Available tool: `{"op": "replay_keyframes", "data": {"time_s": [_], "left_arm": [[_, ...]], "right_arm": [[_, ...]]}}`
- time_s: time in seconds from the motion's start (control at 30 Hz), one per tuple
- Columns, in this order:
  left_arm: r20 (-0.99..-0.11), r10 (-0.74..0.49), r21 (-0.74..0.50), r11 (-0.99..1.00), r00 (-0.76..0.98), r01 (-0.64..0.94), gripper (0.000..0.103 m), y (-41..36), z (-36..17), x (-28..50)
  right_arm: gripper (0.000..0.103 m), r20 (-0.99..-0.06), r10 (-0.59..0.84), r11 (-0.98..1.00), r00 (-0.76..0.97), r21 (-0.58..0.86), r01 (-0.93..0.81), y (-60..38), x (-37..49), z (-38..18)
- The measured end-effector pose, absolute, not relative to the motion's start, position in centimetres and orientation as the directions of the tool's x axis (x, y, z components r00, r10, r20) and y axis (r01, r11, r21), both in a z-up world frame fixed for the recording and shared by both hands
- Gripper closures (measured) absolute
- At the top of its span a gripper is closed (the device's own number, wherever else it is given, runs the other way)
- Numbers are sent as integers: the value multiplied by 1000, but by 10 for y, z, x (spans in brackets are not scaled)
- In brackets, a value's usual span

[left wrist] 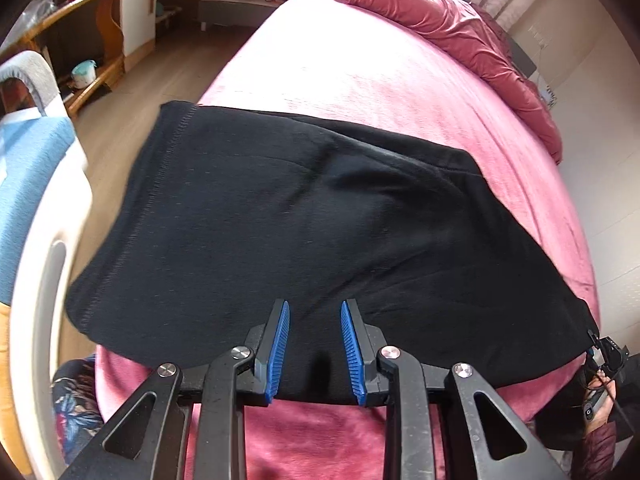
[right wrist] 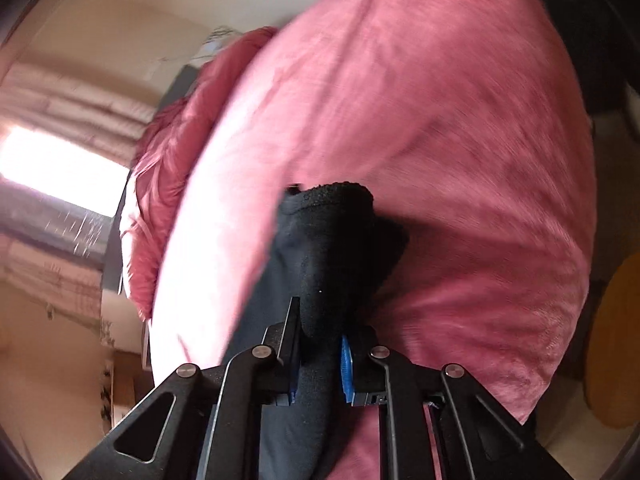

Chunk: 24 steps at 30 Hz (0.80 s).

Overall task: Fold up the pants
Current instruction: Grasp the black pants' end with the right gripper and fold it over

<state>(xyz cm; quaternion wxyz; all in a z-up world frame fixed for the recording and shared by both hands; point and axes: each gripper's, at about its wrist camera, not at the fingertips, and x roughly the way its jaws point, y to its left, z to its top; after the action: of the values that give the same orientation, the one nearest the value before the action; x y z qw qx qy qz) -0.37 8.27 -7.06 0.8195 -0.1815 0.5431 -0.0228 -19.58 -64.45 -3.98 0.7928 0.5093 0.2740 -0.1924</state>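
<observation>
Scene: black pants [left wrist: 280,220] drape across a pink bed [left wrist: 340,68], one stitched edge hanging out past the bed's side toward the floor.
Left gripper [left wrist: 315,350]: jaws spread, blue pads on either side of the cloth's near edge, gripping nothing.
Right gripper [right wrist: 320,360]: jaws pinched on a bunched fold of the pants, which rises between the fingers and pokes out beyond the tips.
Position: from the left wrist view the right gripper appears at the far right, holding the garment's corner taut and lifted off the bed.
Step in hand: likely carrying one end over for a fold, though blur in the right wrist view makes the direction hard to judge.
Doing it well: the left jaws should close on the near edge before any pull; both ends should be kept level and taut so the layers land flat, edges matched, with no crease trapped beneath.
Background: a crumpled maroon quilt [left wrist: 460,28] lies along the far side.
</observation>
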Motion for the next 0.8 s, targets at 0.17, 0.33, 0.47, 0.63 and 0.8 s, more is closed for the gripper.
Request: {"op": "replay_keyframes", "data": {"time_s": [0.17,0.33,0.47,0.63,0.8], "left_arm": [[-867,-283,-366,921,411,-137,76,74,-71,2],[-840,-350,-426,899,416,-105,76,68,-67,6],[-819,-393,-465,881,418,-83,76,64,-64,9],[-802,-433,-499,864,412,-63,76,58,-63,12],[-788,-467,-526,850,401,-42,76,50,-63,13]], "right_arm": [[87,-591,28,541,806,687,485,-617,-181,5],[87,-587,144,688,796,638,346,-554,-146,41],[87,-595,262,764,760,609,213,-485,-121,50],[88,-653,378,831,657,552,71,-394,-89,38],[88,-755,426,881,498,472,-38,-311,-72,-2]]}}
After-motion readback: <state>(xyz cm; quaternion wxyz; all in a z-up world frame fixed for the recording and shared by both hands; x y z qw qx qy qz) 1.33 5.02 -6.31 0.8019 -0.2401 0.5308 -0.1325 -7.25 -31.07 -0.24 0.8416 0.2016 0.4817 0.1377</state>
